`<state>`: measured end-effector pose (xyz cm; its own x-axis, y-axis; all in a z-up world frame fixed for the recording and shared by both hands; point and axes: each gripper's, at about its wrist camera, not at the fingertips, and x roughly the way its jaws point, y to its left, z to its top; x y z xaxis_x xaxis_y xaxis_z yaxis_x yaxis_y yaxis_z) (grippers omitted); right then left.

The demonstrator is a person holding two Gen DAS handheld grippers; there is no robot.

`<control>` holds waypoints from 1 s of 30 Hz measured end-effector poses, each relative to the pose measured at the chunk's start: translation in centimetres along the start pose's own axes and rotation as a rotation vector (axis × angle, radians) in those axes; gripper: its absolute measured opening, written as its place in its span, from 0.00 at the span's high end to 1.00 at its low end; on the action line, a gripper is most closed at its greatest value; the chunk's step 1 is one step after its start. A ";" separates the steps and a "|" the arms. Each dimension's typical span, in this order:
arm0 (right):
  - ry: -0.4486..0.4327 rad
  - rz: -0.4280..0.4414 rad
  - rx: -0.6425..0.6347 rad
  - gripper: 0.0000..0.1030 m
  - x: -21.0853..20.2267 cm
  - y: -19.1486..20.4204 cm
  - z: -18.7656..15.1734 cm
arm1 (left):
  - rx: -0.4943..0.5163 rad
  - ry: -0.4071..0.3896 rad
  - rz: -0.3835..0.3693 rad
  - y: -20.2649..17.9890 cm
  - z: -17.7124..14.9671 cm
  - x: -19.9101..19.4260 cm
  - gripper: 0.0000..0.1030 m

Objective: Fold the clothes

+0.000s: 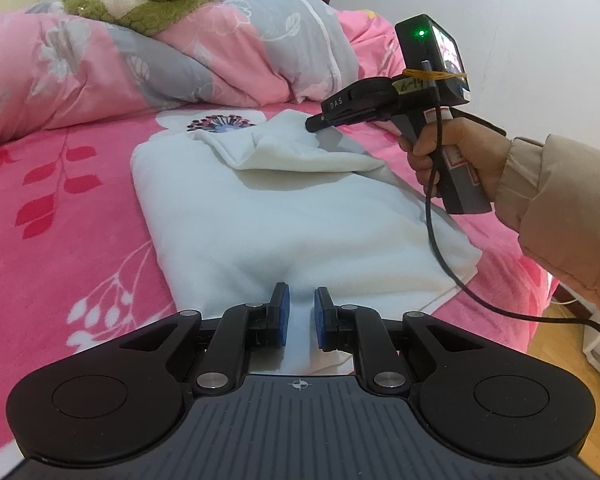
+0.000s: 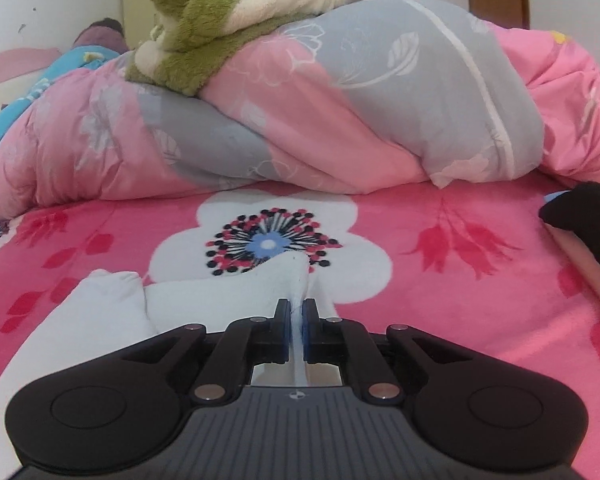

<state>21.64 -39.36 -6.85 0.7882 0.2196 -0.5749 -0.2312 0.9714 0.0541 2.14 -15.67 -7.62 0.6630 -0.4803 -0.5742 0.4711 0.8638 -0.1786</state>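
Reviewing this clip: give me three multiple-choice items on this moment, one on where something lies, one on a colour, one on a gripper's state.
1. Where does the green and cream plush garment lie?
A. On top of the bunched duvet
B. On the floor
C. Under the white garment

2. What colour is the bed sheet?
A. Plain blue
B. Pink with flowers
C. Grey stripes

3. What is the right gripper doing?
A. Wide open above the bed
B. Shut on nothing
C. Shut on the white garment

Key: 1 A, it rests on the duvet. 2 B, pink with white flowers. 3 C, white cloth is pinched between its pads.
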 end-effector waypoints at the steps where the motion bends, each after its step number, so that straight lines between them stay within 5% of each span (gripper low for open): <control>1: -0.003 -0.004 0.004 0.96 0.0 -0.2 -0.1 | 0.003 0.001 -0.003 -0.1 0.1 0.0 0.88; 14: 0.052 -0.026 0.053 0.95 2.6 -2.5 -1.5 | 0.005 0.013 -0.011 -0.2 0.3 0.6 0.87; 16: 0.058 -0.005 0.113 0.84 2.3 -3.4 -1.4 | 0.004 0.015 -0.012 -0.2 0.3 0.5 0.87; 17: 0.054 0.014 0.167 0.74 1.6 -4.2 -1.3 | 0.003 0.015 -0.012 -0.2 0.3 0.5 0.87; 23: -0.030 0.062 0.351 0.72 -5.5 -8.9 -2.5 | 0.003 0.015 -0.010 -0.3 0.3 0.5 0.87; 30: 0.006 0.144 0.283 0.72 -8.8 -7.2 -5.2 | 0.017 0.016 0.010 -0.8 0.3 0.6 0.87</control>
<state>13.46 -48.75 -6.42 0.7555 0.3567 -0.5495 -0.1715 0.9172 0.3596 2.35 -16.67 -7.60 0.6583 -0.4689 -0.5889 0.4744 0.8658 -0.1590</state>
